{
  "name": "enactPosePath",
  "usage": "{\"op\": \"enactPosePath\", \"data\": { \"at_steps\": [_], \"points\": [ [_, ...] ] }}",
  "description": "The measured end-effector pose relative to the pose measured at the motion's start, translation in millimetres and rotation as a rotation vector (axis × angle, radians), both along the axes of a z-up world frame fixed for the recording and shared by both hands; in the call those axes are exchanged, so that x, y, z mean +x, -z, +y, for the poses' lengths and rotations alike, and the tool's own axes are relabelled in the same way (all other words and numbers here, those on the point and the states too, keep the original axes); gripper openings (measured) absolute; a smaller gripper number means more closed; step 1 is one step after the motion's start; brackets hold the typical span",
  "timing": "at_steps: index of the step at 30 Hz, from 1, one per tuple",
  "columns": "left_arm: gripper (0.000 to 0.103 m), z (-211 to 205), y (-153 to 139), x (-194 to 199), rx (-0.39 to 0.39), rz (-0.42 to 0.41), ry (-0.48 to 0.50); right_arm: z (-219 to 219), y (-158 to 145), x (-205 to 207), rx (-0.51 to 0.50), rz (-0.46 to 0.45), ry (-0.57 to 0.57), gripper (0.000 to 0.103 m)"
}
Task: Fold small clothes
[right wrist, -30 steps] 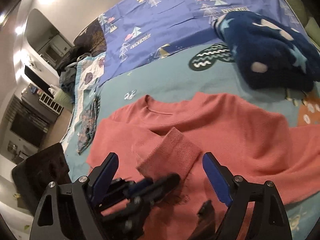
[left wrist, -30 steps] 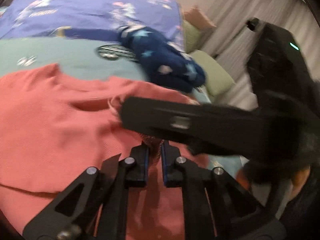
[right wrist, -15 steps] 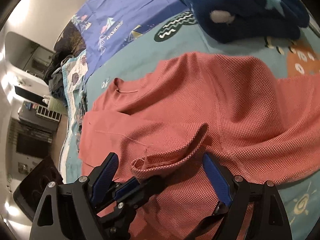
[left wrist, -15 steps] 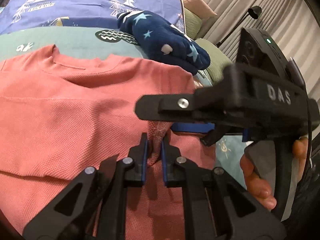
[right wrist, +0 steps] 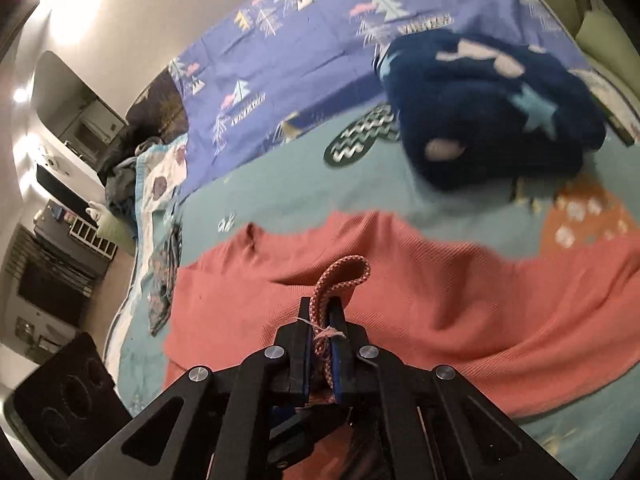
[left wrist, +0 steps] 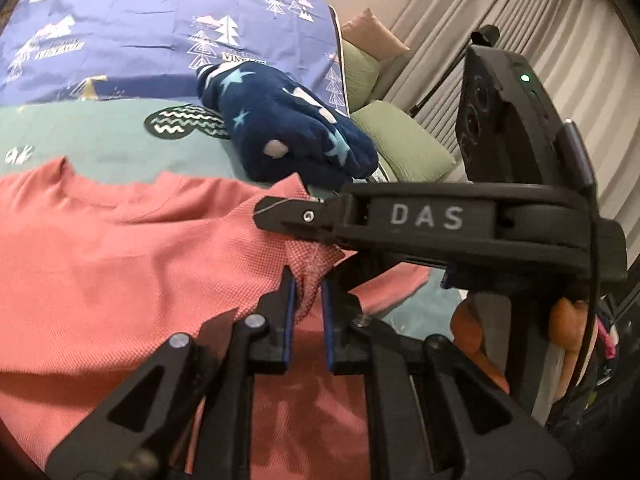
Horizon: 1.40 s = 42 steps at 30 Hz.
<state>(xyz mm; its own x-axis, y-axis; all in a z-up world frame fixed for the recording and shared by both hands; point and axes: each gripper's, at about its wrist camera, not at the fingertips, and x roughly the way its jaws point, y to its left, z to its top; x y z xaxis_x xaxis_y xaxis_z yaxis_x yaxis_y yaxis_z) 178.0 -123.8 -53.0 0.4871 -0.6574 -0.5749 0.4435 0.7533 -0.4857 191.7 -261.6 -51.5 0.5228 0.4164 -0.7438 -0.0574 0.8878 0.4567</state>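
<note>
A coral pink knit sweater [left wrist: 120,264] lies spread on the teal bed cover [left wrist: 96,140]; it also shows in the right wrist view [right wrist: 460,312]. My left gripper [left wrist: 307,280] is shut on a raised fold of the sweater's cloth. My right gripper [right wrist: 322,308] is shut on the same bunch of cloth, a sleeve cuff [right wrist: 344,274] that sticks up between its jaws. The right gripper's body [left wrist: 420,216] crosses the left wrist view just behind the left fingertips. The two grippers sit close together.
A dark blue star-patterned fleece garment [left wrist: 280,132] lies beyond the sweater, also in the right wrist view [right wrist: 492,108]. A purple tree-print sheet [left wrist: 160,32] covers the far bed. Green cushions [left wrist: 400,144] and curtains are on the right. Dark furniture [right wrist: 56,272] stands left.
My right gripper has closed from wide open onto the sleeve cuff. The left gripper stays shut on the cloth, and the held cloth has lifted slightly.
</note>
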Motion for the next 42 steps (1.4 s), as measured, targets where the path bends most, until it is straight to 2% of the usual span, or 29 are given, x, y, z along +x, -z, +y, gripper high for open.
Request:
{"op": "enactPosePath", "data": {
  "at_steps": [2, 6, 8, 10, 13, 15, 19, 21, 23, 24, 25, 26, 27, 29, 31, 33, 35, 36, 39, 42],
  "points": [
    [0.014, -9.3, 8.1, 5.1, 0.028, 0.023, 0.008, -10.8, 13.0, 7.6, -0.005, 0.024, 0.027, 0.006],
    [0.023, -10.3, 32.8, 7.7, 0.067, 0.119, 0.025, -24.6, 62.4, 14.7, -0.015, 0.209, 0.006, 0.012],
    [0.026, 2.3, 38.2, 2.0, 0.074, 0.13, 0.022, -33.7, 66.1, 6.0, 0.027, 0.193, 0.01, 0.013],
    [0.028, 20.4, 34.6, -4.0, 0.097, 0.097, -0.001, -42.7, 56.7, -5.1, 0.015, 0.159, 0.031, 0.017],
    [0.029, 57.3, 25.4, -6.3, 0.117, 0.059, -0.09, -45.1, 37.3, -22.3, -0.084, 0.087, 0.06, 0.02],
    [0.029, 85.2, 20.3, -1.8, 0.124, 0.037, -0.161, -38.6, 26.7, -29.8, -0.11, 0.046, 0.04, 0.021],
    [0.029, 132.2, 22.7, 17.6, 0.191, 0.032, -0.322, -10.9, 15.5, -37.6, -0.014, -0.012, -0.1, 0.021],
    [0.031, 154.4, 30.1, 31.7, 0.246, 0.045, -0.408, 4.4, 23.4, -35.7, -0.003, 0.012, -0.16, 0.021],
    [0.033, 177.1, 49.4, 43.2, 0.363, 0.082, -0.518, 10.0, 43.3, -34.1, -0.068, 0.082, -0.161, 0.019],
    [0.034, 188.2, 57.6, 45.1, 0.396, 0.107, -0.557, 7.8, 56.7, -32.9, -0.106, 0.127, -0.14, 0.015],
    [0.034, 200.3, 64.2, 46.4, 0.384, 0.128, -0.576, 1.5, 65.4, -32.9, -0.084, 0.141, -0.132, 0.014],
    [0.034, 211.2, 67.2, 44.4, 0.318, 0.128, -0.581, -6.3, 68.4, -35.4, -0.028, 0.136, -0.123, 0.014],
    [0.034, 217.0, 65.8, 42.4, 0.287, 0.132, -0.584, -16.5, 67.0, -40.0, 0.036, 0.135, -0.108, 0.014],
    [0.034, 215.5, 60.8, 41.1, 0.301, 0.138, -0.586, -35.7, 58.2, -49.0, 0.112, 0.13, -0.08, 0.018],
    [0.035, 206.0, 55.4, 37.5, 0.28, 0.131, -0.571, -62.4, 44.3, -57.8, 0.11, 0.072, -0.002, 0.027],
    [0.035, 188.0, 45.2, 29.4, 0.217, 0.117, -0.501, -105.7, 32.7, -68.6, 0.067, 0.006, 0.154, 0.054],
    [0.038, 165.3, 35.5, 23.3, 0.206, 0.086, -0.438, -150.5, 32.3, -79.3, 0.068, -0.009, 0.316, 0.056],
    [0.042, 157.2, 32.3, 19.6, 0.207, 0.074, -0.415, -173.7, 36.2, -82.8, 0.09, 0.001, 0.39, 0.056],
    [0.042, 114.9, 22.9, 12.0, 0.225, 0.039, -0.309, -229.0, 57.3, -91.5, 0.185, 0.057, 0.557, 0.056],
    [0.043, 79.0, 19.7, 7.9, 0.239, 0.021, -0.22, -258.2, 84.6, -95.0, 0.312, 0.106, 0.626, 0.057]
  ]
}}
